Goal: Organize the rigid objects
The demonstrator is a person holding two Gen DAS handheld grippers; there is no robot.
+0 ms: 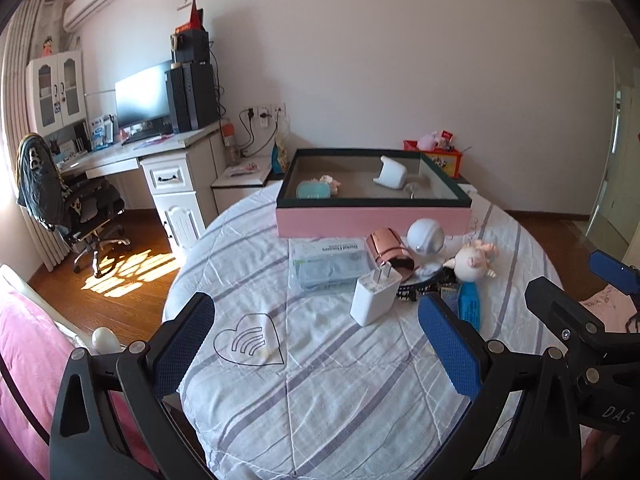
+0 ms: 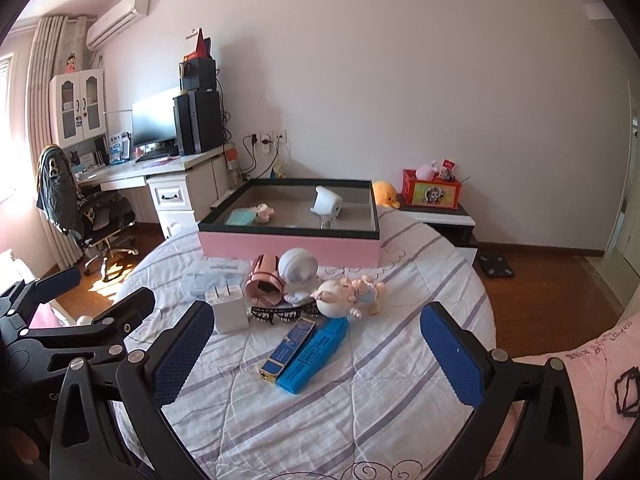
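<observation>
A pink box [image 1: 372, 220] [image 2: 288, 242] with a dark rim stands at the far side of the round table and holds a white holder [image 1: 391, 173] [image 2: 326, 201], a teal case [image 1: 313, 189] and a small figure. In front lie a white charger [image 1: 374, 294] [image 2: 228, 307], a rose-gold cup [image 1: 390, 252] [image 2: 264, 280], a white ball toy [image 1: 425, 235] [image 2: 298, 266], a pig doll [image 1: 472, 262] [image 2: 346, 292], a blue case [image 2: 312, 356] and a blue-gold box [image 2: 286, 346]. My left gripper [image 1: 316, 352] and right gripper [image 2: 316, 360] are open, empty, near the table's front.
A packet of gloves [image 1: 330, 262] lies left of the cup, black glasses [image 2: 280, 314] under the toys. The table has a striped cloth [image 1: 320, 400]. A desk with chair [image 1: 80, 208] stands at left, a nightstand with a red box [image 2: 432, 192] at right.
</observation>
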